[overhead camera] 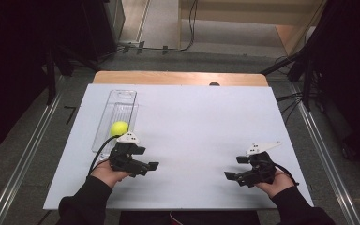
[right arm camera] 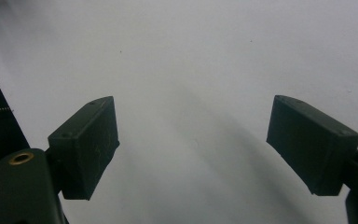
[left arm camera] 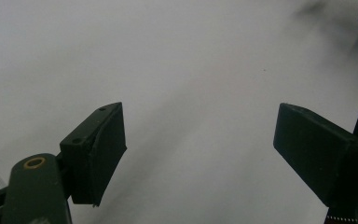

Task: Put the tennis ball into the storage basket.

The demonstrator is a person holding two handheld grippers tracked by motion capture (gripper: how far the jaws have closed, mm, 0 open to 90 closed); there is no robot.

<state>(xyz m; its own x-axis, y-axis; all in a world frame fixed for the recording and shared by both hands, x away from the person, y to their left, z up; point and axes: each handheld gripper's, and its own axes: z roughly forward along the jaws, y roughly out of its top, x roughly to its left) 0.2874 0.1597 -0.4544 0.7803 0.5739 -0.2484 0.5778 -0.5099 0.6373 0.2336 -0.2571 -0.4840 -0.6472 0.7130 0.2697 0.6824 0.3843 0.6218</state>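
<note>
Ball: one yellow ball (overhead camera: 119, 128), round and fuzzy-looking, is sitting at the near end of the tray, just beyond the left gripper.
Tray: one clear plastic tray (overhead camera: 122, 101), long and narrow with a ribbed floor, is lying lengthwise on the sheet's left side.
Sheet: one smooth white sheet (overhead camera: 192, 122) is covering the wooden table (overhead camera: 178, 78), whose far edge is peeking out.
Left gripper: the left gripper (overhead camera: 153, 166), matte black with a grey plate on top, is pointing toward the centre; its two blocky jaws are standing apart over bare sheet, with nothing between them.
Right gripper: the right gripper (overhead camera: 229, 176), well apart from the left one, is pointing back toward it, jaws gaping and empty too.
Hands: two, dark-sleeved, are coming in from the near edge.
</note>
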